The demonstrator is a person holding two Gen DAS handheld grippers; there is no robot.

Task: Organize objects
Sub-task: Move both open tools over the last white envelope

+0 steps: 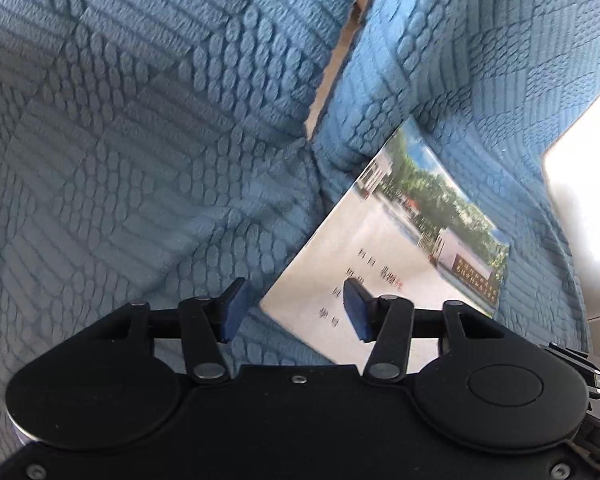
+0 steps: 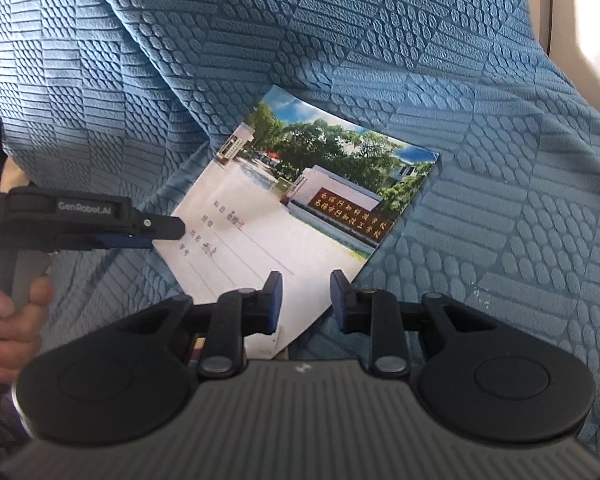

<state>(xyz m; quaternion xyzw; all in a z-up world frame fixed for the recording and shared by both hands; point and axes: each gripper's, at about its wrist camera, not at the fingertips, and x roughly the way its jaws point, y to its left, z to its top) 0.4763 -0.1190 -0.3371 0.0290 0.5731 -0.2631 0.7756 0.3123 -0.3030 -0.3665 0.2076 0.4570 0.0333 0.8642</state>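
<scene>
A thin booklet (image 2: 284, 216) with a photo of trees and a white wall on its cover lies flat on the blue textured sofa cover (image 2: 500, 200). My right gripper (image 2: 306, 300) hovers over its near corner, jaws part open, and a gap shows between the pads and the paper. My left gripper (image 2: 168, 232) comes in from the left at the booklet's left corner. In the left wrist view the left gripper (image 1: 296, 308) is open and straddles that booklet (image 1: 400, 248) corner, one finger over the cover and one over the fabric.
Blue cushions (image 1: 140, 140) rise behind the booklet, with a tan gap (image 1: 340, 52) between two of them. A person's hand (image 2: 8, 316) grips the left gripper's handle. Another pale sheet edge (image 2: 274, 344) peeks out under the booklet's near corner. Bright glare fills the right edge.
</scene>
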